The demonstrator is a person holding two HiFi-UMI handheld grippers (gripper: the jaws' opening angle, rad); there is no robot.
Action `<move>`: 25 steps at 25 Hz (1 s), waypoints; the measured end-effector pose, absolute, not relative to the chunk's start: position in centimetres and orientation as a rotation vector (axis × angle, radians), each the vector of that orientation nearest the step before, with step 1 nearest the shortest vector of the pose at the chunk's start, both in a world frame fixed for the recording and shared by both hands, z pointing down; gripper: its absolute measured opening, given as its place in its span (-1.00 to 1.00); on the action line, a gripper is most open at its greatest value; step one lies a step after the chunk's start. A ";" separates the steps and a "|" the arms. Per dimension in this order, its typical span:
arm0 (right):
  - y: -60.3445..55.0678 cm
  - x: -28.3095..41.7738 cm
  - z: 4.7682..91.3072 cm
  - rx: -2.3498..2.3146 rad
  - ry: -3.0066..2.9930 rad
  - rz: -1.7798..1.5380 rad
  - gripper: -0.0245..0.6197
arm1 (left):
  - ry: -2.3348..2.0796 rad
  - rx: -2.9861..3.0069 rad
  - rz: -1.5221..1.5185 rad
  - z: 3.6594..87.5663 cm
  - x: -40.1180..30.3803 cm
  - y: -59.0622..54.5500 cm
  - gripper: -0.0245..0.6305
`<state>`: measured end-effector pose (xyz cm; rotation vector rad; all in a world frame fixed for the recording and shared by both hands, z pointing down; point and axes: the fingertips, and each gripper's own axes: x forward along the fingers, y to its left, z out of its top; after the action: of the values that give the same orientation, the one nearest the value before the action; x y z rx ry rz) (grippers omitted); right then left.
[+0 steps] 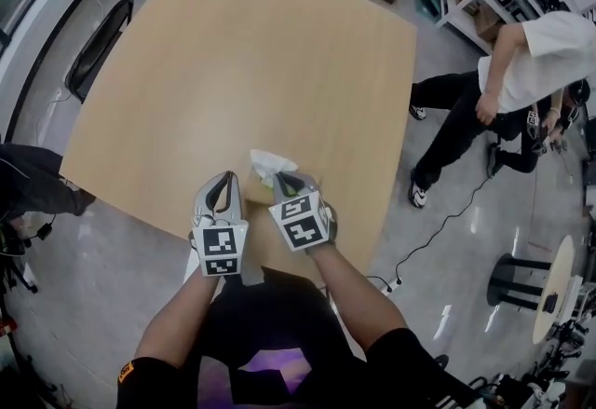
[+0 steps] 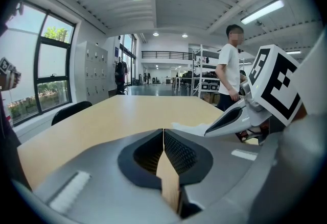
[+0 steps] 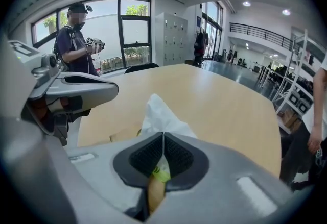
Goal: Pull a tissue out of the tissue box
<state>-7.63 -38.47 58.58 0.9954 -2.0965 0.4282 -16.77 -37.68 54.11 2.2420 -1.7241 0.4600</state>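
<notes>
A white tissue (image 1: 272, 161) sticks up from a small yellow-green tissue pack (image 1: 264, 180) near the front edge of the wooden table (image 1: 251, 53). The right gripper hides most of the pack. My right gripper (image 1: 282, 178) is shut on the tissue. In the right gripper view the tissue (image 3: 162, 116) rises above the closed tips (image 3: 163, 136), with a bit of the pack (image 3: 161, 172) showing under them. My left gripper (image 1: 226, 176) hangs just left of the pack, shut and empty. In the left gripper view its tips (image 2: 163, 132) meet over bare table.
A person in a white shirt (image 1: 526, 62) stands on the floor right of the table. A black chair (image 1: 98, 48) is at the table's left side, and another person (image 3: 76, 44) stands beyond it. A cable and power strip (image 1: 391, 284) lie on the floor.
</notes>
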 end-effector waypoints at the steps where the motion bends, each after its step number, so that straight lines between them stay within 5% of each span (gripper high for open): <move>1: -38.5 -7.6 58.4 1.005 -2.099 0.431 -0.92 | -1.722 2.246 0.458 54.0 -16.8 -37.6 -0.85; 25: -33.8 -4.3 43.6 1.505 -2.266 0.280 -0.93 | -1.615 2.440 0.193 44.4 -17.0 -32.5 -0.87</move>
<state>-4.33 -33.77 43.55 1.5051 -2.2660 0.2797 -16.99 -32.47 44.43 2.4395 -1.6147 0.1927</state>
